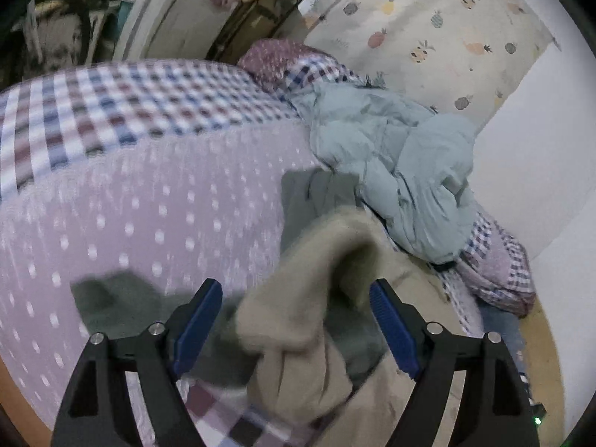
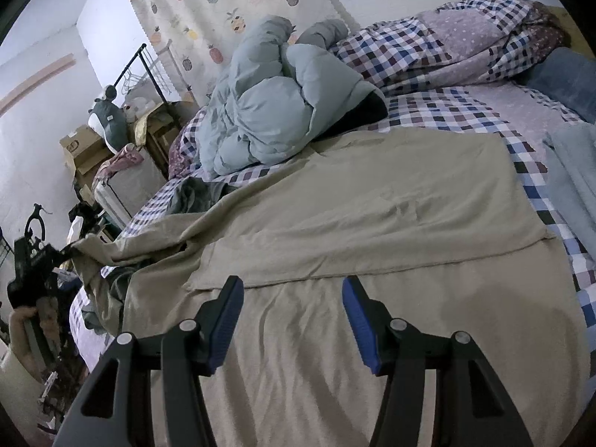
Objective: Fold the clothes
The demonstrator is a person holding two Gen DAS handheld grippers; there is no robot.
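A large beige garment (image 2: 372, 205) lies spread over the bed, its far part folded over with a hem line across the middle. My right gripper (image 2: 293, 287) hovers open just above its near part, with nothing between the fingers. At the bed's left edge one end of the beige garment (image 1: 298, 298) rises in a bunched fold. My left gripper (image 1: 294, 294) stands wide open around that fold, with both blue pads clear of the cloth. A dark grey-green garment (image 1: 123, 298) lies under the beige cloth.
A light blue puffer jacket (image 2: 268, 111) is heaped at the back of the bed by the pineapple-print wall cover (image 2: 223, 7). A checked quilt (image 2: 447, 37), jeans (image 2: 558, 74) and a pale blue cloth (image 2: 573, 178) lie to the right. Boxes and clutter (image 2: 93, 156) stand beyond the left edge.
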